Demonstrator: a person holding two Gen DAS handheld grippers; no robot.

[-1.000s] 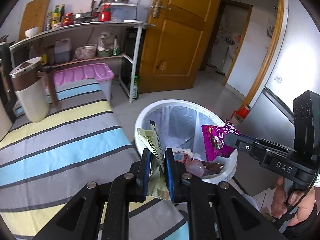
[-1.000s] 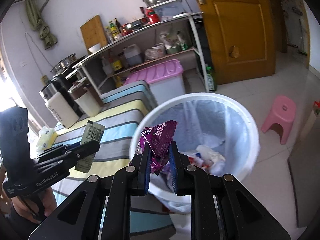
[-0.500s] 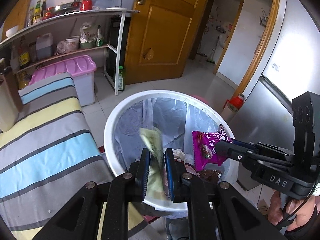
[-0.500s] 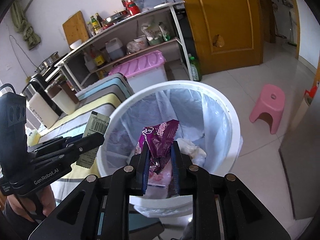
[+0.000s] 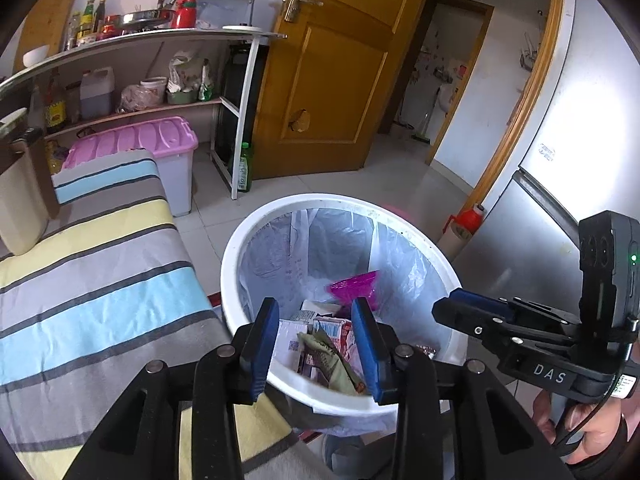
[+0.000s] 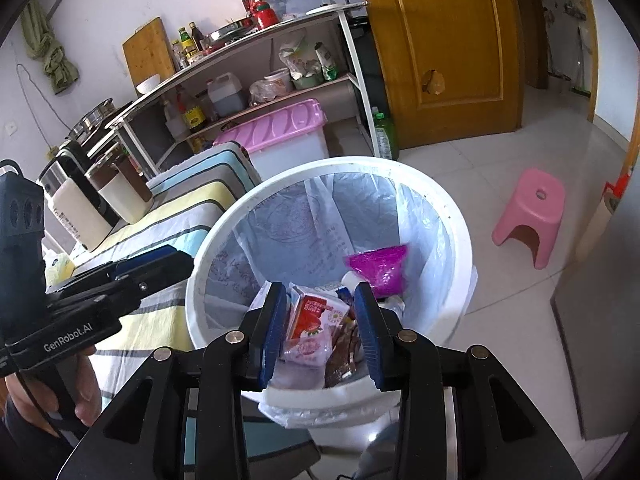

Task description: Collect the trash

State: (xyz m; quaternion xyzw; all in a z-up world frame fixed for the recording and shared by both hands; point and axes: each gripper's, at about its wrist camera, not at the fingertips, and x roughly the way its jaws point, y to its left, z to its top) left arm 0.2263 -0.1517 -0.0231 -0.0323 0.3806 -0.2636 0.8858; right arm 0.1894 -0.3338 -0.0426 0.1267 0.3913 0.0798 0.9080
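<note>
A white trash bin (image 5: 240, 240) with a clear liner stands beside the striped table; it also shows in the right wrist view (image 6: 460, 232). My left gripper (image 5: 316, 336) is open and empty above the bin's near rim. My right gripper (image 6: 320, 320) is open and empty above the bin too. A purple snack wrapper (image 5: 354, 286) lies against the liner inside, seen also in the right wrist view (image 6: 378, 266). A green-tan wrapper (image 5: 332, 364) lies on the trash pile with a red-and-white carton (image 6: 316, 316) and other packets.
A striped cloth covers the table (image 5: 100, 280) at left, with a cream kettle (image 6: 76, 208) and jug at its far end. A pink-lidded box (image 5: 160, 148), metal shelf and wooden door (image 5: 332, 80) stand behind. A pink stool (image 6: 532, 212) and a fridge (image 5: 560, 200) are at right.
Both grippers opened over the bin. The green-tan wrapper dropped from the left gripper and the purple wrapper dropped from the right gripper; both now lie inside the bin.
</note>
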